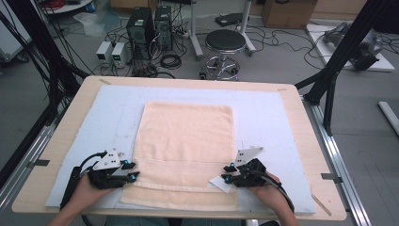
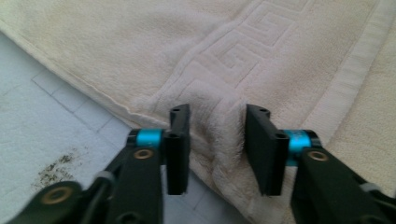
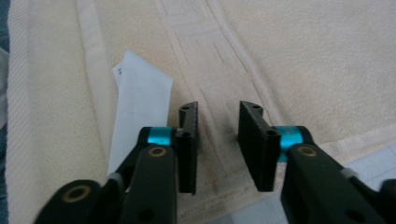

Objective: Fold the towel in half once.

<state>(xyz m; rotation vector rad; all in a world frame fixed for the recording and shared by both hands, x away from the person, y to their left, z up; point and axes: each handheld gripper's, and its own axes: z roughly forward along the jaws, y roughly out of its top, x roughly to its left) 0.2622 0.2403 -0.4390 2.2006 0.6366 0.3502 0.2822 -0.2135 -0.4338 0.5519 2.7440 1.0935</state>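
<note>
A cream towel (image 1: 188,141) lies spread on the pale mat (image 1: 268,117), its near hem folded over. My left gripper (image 1: 131,170) is at the towel's near left edge. In the left gripper view its jaws (image 2: 217,121) straddle the patterned band of the towel (image 2: 280,46), and the cloth bunches into a ridge between the pads. My right gripper (image 1: 228,173) is at the near right edge. In the right gripper view its jaws (image 3: 217,116) stand apart over the towel (image 3: 303,56), which lies flat between them. A white label (image 3: 140,93) sticks out just left of them.
The mat covers most of the wooden table (image 1: 306,108). Beyond the far edge, on the floor, stand a black stool (image 1: 225,44), computer towers (image 1: 141,26) and cables. Black frame posts rise at both sides of the table.
</note>
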